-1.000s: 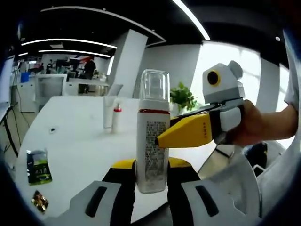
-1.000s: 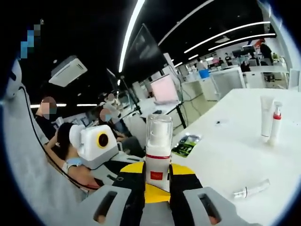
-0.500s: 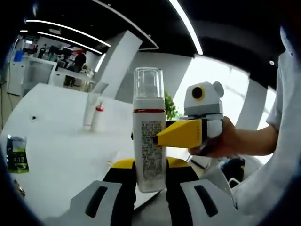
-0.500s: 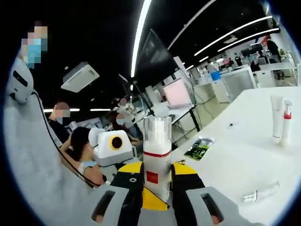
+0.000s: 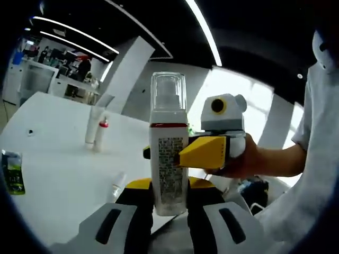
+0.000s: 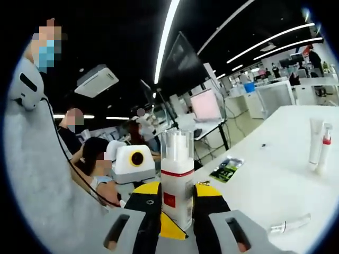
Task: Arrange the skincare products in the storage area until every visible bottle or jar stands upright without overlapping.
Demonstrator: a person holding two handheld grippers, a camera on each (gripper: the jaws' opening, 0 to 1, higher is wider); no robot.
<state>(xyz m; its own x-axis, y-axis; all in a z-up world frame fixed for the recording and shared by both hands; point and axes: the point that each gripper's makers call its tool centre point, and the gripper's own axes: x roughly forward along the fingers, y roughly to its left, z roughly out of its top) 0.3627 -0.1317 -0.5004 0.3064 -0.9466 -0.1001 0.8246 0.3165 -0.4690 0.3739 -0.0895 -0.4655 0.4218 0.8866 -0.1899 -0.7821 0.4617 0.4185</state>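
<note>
Bottle (image 5: 169, 153) and both grippers are seen lifted well above the white table (image 5: 58, 174), the bottle held upright with its clear cap on top. Its lower body is clamped between the jaws of the left gripper (image 5: 169, 193), while the jaws of the right gripper (image 6: 176, 203) are closed on its sides further up, so the bottle (image 6: 176, 180) is gripped from two directions at once. Over the last second that double grip has not been altered; only the background has swung, which is read as the hands being carried and turned with the bottle, not as any move of the things on the table. Beyond the bottle, a white tube (image 5: 90, 125) and a small red-collared bottle (image 5: 100, 134) are standing upright just beside each other on the table, and a small clear item (image 6: 288, 224) is lying flat nearer. The held bottle has yet to be set down upright clear of the others, and the lying item is judged to remain to be stood up.
</note>
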